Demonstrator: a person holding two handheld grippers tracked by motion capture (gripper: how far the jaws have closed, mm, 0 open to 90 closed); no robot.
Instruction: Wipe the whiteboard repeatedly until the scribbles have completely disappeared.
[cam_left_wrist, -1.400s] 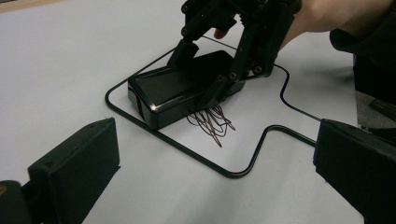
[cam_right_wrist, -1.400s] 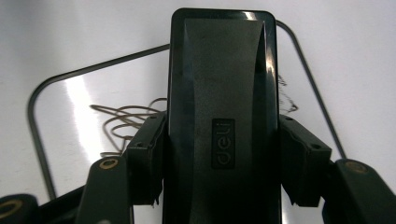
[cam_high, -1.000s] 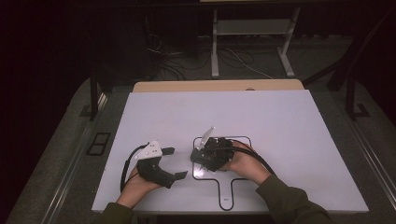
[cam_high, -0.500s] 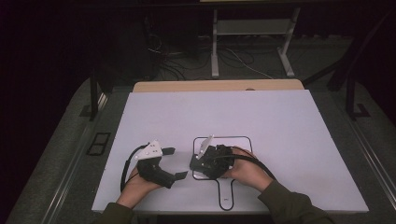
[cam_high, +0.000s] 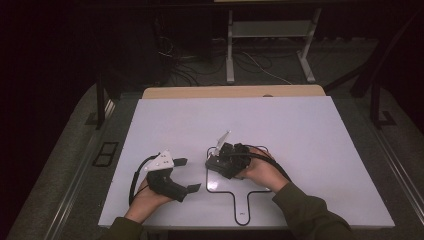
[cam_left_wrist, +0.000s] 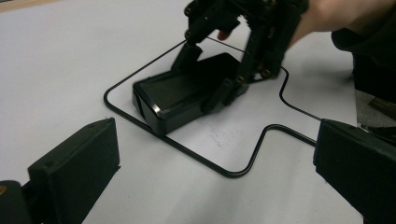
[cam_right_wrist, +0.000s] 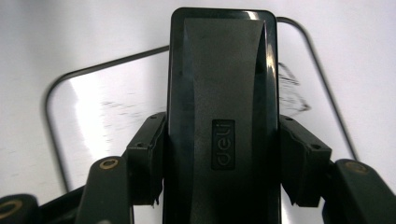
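R tool (cam_right_wrist: 219, 186) grips black box (cam_right_wrist: 222, 93), "deli" logo.

The eraser (cam_left_wrist: 177, 95) lies on the whiteboard (cam_high: 300, 130) inside the outline (cam_left_wrist: 233, 171), right of the left claw (cam_high: 181, 174).

Your left tool (cam_high: 188, 174) lies low over the counter (cam_high: 320, 150) with its jaws spread wide, while your right tool (cam_right_wrist: 219, 163) has its jaws clamped on a black case (cam_right_wrist: 223, 93).
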